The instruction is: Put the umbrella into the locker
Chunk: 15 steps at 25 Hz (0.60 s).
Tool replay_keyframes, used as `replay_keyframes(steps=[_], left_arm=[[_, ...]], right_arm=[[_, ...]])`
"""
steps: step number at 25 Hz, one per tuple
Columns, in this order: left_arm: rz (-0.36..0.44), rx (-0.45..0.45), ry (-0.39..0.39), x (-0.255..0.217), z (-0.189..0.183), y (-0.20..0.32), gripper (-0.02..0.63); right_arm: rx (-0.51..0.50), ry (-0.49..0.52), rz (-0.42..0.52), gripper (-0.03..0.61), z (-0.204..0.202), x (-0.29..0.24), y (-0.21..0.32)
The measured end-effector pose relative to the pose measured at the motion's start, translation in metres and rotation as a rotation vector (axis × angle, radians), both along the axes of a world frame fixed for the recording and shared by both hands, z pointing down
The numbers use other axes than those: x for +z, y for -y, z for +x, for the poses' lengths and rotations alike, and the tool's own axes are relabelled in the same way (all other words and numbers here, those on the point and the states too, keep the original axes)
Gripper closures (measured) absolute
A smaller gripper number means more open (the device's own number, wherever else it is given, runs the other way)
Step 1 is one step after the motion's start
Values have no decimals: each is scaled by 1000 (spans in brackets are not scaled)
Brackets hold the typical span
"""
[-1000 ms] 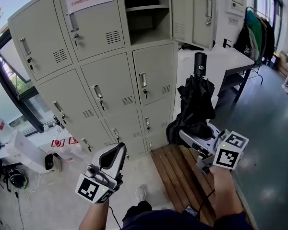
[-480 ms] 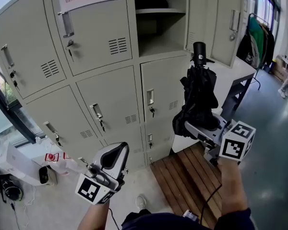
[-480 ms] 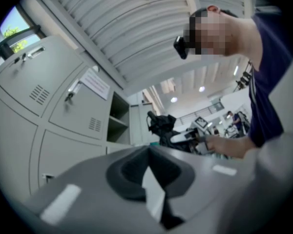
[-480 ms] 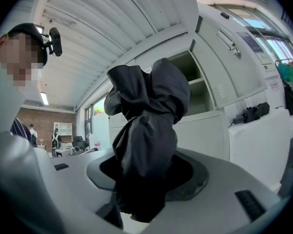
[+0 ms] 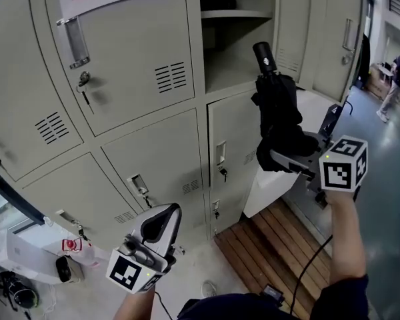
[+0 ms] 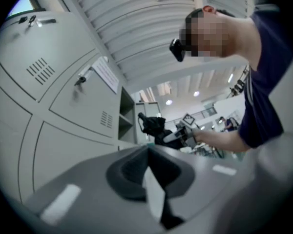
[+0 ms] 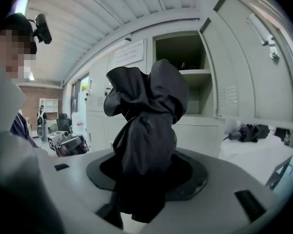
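Note:
A folded black umbrella stands upright in my right gripper, whose jaws are shut on its bunched fabric; its round black handle end points up. It hangs just in front of the open locker compartment, below the shelf. The right gripper view shows the umbrella's cloth filling the jaws, with the open compartment behind it. My left gripper is low at the left, shut and empty, its pads meeting in the left gripper view.
Grey closed lockers fill the wall to the left. The open door swings out at the right. A wooden slatted bench lies below, beside a white table. A person stands far right.
Both grippers have come closer to the lockers. The umbrella has risen and moved left, from beside the table to in front of the open compartment.

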<state>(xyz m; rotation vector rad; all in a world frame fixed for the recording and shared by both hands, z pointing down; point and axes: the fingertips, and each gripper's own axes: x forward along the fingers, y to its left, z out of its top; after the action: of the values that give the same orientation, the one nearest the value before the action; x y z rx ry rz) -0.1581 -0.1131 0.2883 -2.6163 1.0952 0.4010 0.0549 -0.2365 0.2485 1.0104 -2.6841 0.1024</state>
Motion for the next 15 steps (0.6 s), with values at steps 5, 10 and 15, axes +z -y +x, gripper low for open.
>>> replay_keyframes(steps=[5,10,15], left_arm=[[5,52,-3,5,-12,17,611],[-1,92,-22,7,-17,28,611],[14,106,-28,10,-15,34,611]], right_arm=[[78,-215,-24,359,7,-23,50],[127,-361,-70,362,4,-47,92],[150,-513,-124,364,-3,-58,128]])
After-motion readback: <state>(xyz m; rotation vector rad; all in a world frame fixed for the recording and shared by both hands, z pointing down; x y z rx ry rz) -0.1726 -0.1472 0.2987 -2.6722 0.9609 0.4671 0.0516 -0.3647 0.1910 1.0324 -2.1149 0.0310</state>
